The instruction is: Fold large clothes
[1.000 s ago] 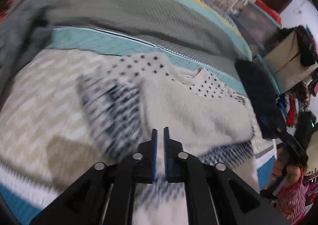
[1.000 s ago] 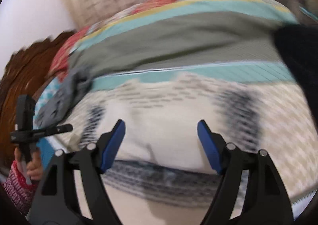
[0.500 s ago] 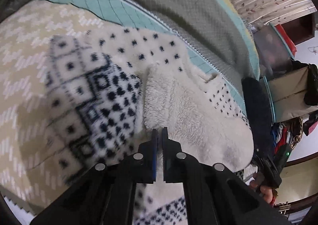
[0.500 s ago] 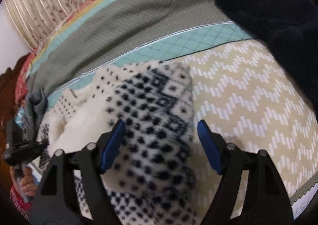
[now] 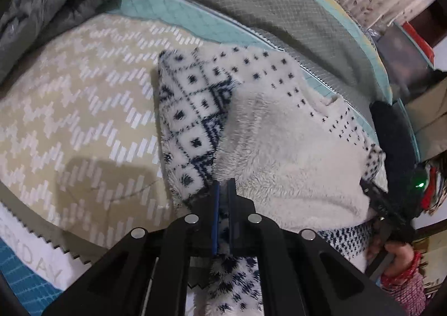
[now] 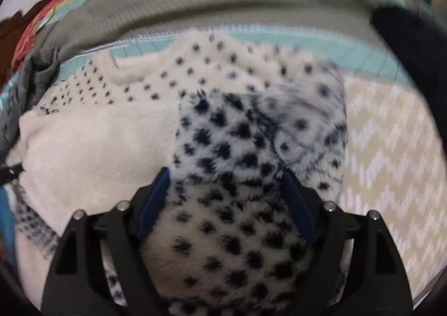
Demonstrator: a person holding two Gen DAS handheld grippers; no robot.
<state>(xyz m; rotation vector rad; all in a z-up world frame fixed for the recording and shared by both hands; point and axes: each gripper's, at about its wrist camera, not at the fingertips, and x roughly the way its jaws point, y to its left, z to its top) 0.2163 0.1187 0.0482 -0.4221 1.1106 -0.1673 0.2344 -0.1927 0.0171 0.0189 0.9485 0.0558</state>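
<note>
Fleece sweater (image 5: pixel 279 148), white with navy dots and diamonds, lies part-folded on the bed (image 5: pixel 69 120), on the beige zigzag panel of the quilt; teal and grey stripes (image 5: pixel 251 3) run past it at 12 o'clock. Left gripper (image 5: pixel 223 190) is clenched on a fold of the sweater, fabric pinched between the near-closed blue pads. Right gripper (image 6: pixel 226 184) has just been opening; jaws wide, straddling a dotted sleeve (image 6: pixel 232 204) that bulges between them, pads at its sides, no real squeeze visible. Dark garment (image 6: pixel 405 36) at 2 o'clock. The right hand (image 5: pixel 396 254) shows at 4 o'clock in the left view.
</note>
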